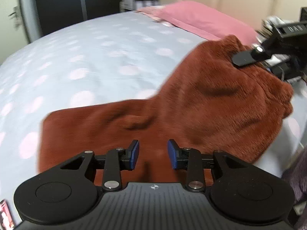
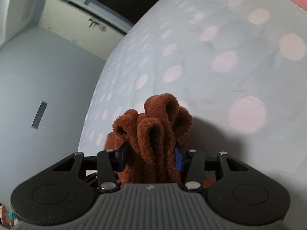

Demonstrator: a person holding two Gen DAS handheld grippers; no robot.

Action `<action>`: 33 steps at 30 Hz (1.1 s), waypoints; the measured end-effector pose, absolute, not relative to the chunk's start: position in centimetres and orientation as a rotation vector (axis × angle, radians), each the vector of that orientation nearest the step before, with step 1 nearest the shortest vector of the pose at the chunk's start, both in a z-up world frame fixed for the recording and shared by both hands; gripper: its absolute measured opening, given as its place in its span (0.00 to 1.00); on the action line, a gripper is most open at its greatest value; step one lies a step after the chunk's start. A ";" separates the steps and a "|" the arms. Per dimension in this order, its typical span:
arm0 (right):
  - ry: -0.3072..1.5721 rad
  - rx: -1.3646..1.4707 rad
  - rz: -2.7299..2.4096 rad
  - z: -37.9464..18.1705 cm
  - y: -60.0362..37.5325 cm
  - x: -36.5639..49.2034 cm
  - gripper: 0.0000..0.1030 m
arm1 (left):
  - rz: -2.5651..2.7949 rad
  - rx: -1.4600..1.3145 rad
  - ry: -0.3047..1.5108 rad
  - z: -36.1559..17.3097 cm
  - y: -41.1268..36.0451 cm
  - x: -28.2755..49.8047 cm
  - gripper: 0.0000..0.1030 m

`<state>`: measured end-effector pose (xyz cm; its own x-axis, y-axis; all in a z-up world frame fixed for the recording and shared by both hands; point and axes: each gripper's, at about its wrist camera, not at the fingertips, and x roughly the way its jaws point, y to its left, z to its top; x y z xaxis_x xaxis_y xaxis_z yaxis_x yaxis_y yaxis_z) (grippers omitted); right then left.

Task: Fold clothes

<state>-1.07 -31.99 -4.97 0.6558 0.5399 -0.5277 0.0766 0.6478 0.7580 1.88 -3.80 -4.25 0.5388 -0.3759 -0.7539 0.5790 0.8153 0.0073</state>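
Nearest us, our left claw (image 1: 153, 154) stands open with its blue pads (image 1: 134, 154) apart, hovering empty over the rust-brown fleece garment (image 1: 191, 103) spread across the lower middle of the dotted pale-blue bed (image 1: 86, 53). Our right claw (image 2: 151, 158) is clamped on bunched loops of its plush edge. At upper right its body bears blurred lettering we cannot read

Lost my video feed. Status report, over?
Left tool open, empty. Right tool shut on rust-brown fleece garment. Pink pillow clear.
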 end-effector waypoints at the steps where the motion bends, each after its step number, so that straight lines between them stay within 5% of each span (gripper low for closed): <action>1: 0.831 0.840 0.308 -4.6 -31.3 -0.7 0.48 | -0.562 0.246 0.824 -3.9 -3.1 2.0 0.30; 18: 0.918 0.714 0.459 -0.6 -15.2 6.4 0.38 | -0.314 0.098 0.791 -1.5 6.9 3.3 0.30; 20: 0.968 0.687 0.468 -1.7 -12.6 7.4 0.34 | -0.284 0.085 0.802 -1.6 8.0 3.5 0.30; 22: 1.023 0.670 0.478 -3.1 -10.2 8.5 0.05 | -0.253 0.073 0.812 -1.7 9.1 3.6 0.30; 30: 1.088 0.631 0.480 -5.9 -7.4 10.2 0.06 | -0.235 -0.130 0.843 -1.9 13.4 2.9 0.30; 33: 1.062 0.602 0.498 -5.0 -7.5 9.8 0.18 | -0.250 -0.232 0.847 -2.0 14.4 2.9 0.43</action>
<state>9.82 -7.54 -5.04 0.4063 0.6418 -0.6504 -0.0905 0.7365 0.6703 2.88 14.42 -2.00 0.6363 -0.3086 -0.7071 0.1255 0.9457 -0.2998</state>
